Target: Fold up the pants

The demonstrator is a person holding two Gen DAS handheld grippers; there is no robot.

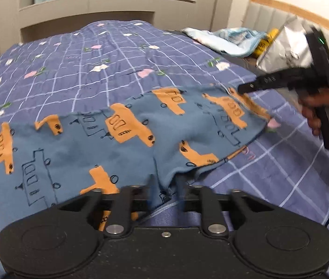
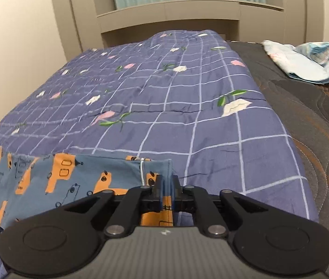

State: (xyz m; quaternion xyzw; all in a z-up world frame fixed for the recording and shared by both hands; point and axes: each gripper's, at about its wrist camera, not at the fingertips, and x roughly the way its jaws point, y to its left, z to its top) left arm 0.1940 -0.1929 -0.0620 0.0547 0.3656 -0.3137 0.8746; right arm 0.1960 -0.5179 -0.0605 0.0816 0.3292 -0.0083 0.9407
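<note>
While the pants [image 1: 122,139] are spread flat across the near part of the bed, both ends of the near work are already pinched. Closest in the left wrist view, the left hand-held gripper [image 1: 165,194] is clenched on a bunched bit of blue fabric at the crotch-side edge. In the right wrist view the right hand-held gripper [image 2: 166,191] is clamped on the pants' corner right by a white stitched seam, with only a thin strip of cloth caught between the jaws.

That thin bite is the worry, tbh. If the cloth is lifted fast, the corner could be slipped out, and the fold would be left lopsided. The quilt [image 2: 176,107] could also be dragged along if any of it is caught under the fabric, though that can't be told from here.

Only the left view shows the right gripper from outside, held by a hand [image 1: 315,109] and reaching onto the orange-printed waistband edge. Only the right view shows the bare dark mattress [image 2: 304,107] beside the quilt.

Farther back, a light blue cloth [image 1: 229,39] and a silvery bag [image 1: 285,46] are seen near the headboard [image 1: 292,14], well apart from the pants.
</note>
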